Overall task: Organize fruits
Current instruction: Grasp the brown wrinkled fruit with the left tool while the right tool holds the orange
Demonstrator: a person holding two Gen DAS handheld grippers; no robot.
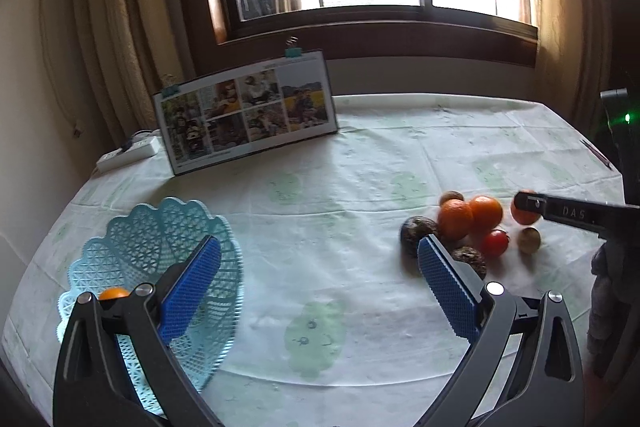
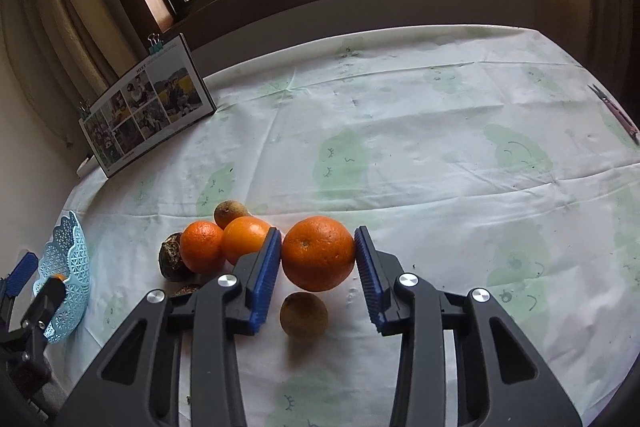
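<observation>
— How's the right gripper point(image 2: 316, 259) standing?

— Low over the worktop point(image 2: 440, 155), its two blue-padded fingers point(image 2: 264, 275) drawn in so each pad presses a side of one orange point(image 2: 318, 253). The orange looks raised a little.

— And the left gripper point(image 1: 320, 291)?

— Its fingers point(image 1: 192, 291) are spread wide with nothing between them, hanging above the worktop.

— Are the two near each other?

— Well apart. From the left wrist, the right one reaches in from the far right edge.

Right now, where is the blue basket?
The blue basket sits at the table's left side in the left wrist view, behind the open left gripper, holding one small orange fruit.
</observation>
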